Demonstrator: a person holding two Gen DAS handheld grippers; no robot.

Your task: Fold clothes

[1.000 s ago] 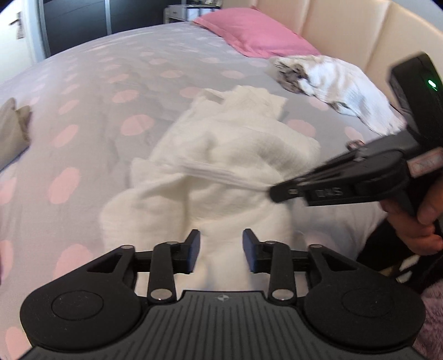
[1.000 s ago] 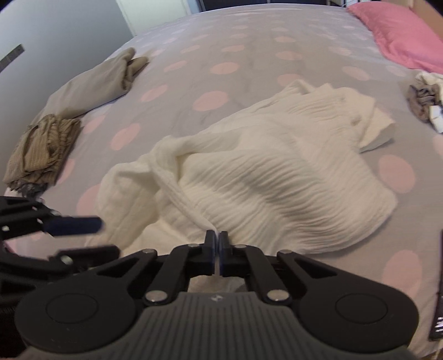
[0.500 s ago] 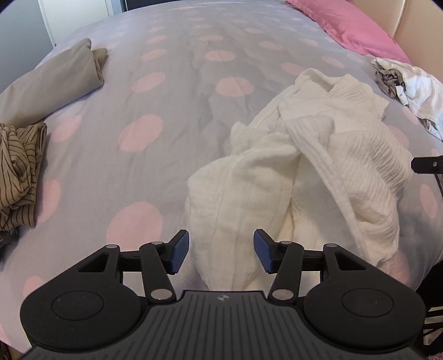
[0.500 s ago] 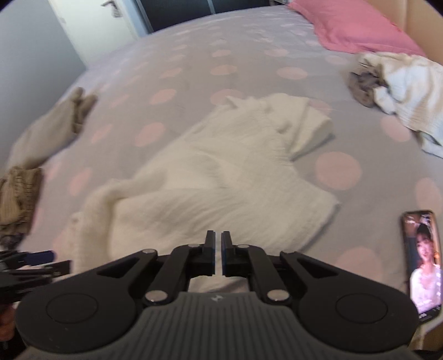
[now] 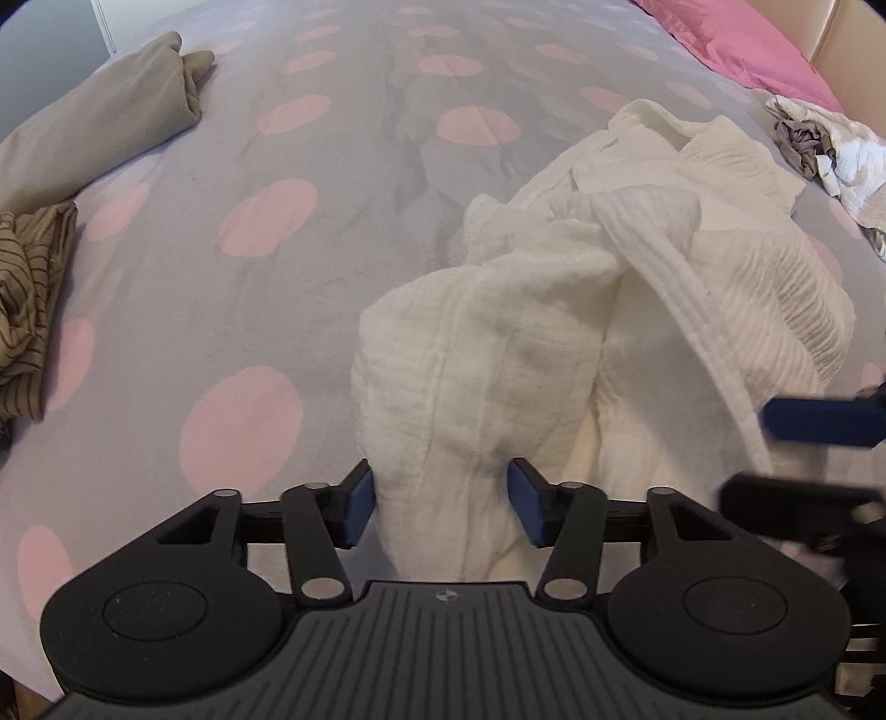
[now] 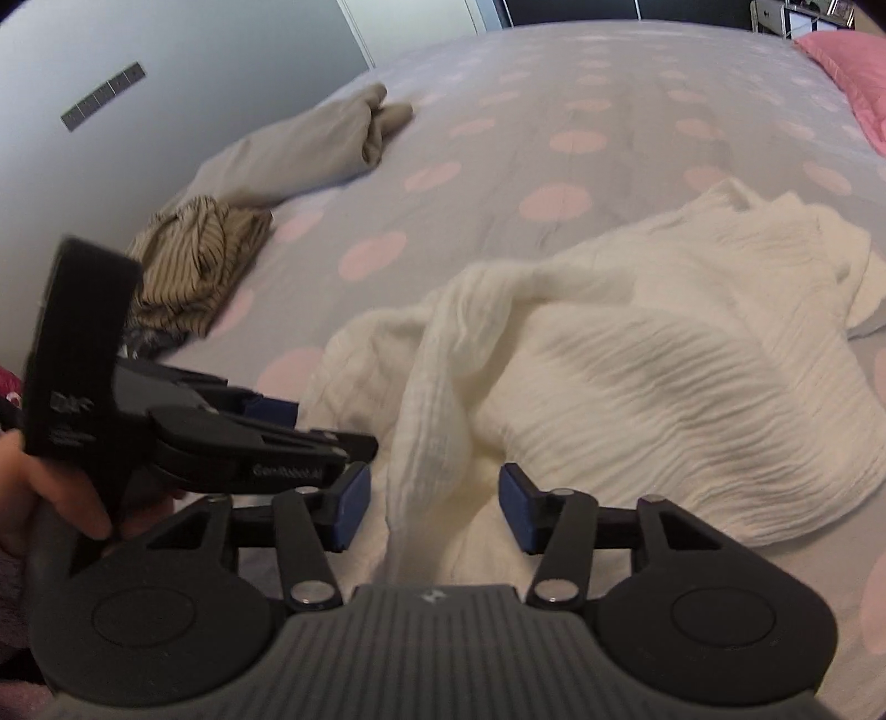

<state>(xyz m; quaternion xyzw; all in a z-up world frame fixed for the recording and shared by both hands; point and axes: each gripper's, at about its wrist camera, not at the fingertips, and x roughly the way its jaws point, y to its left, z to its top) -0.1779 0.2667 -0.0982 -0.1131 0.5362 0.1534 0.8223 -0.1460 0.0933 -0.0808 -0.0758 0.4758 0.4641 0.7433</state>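
While white garment (image 5: 498,354) lies rumpled (on bed (image 5: 310,266)), both tools gape.

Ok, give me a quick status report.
Left gripper open, right gripper open. White garment crumpled on bed, fabric between both jaws. Nothing blocking.

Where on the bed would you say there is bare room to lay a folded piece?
Bare bedspread lies between the white garment and the beige garment with the striped one. Near the pillow, a small clothes pile crowds things.
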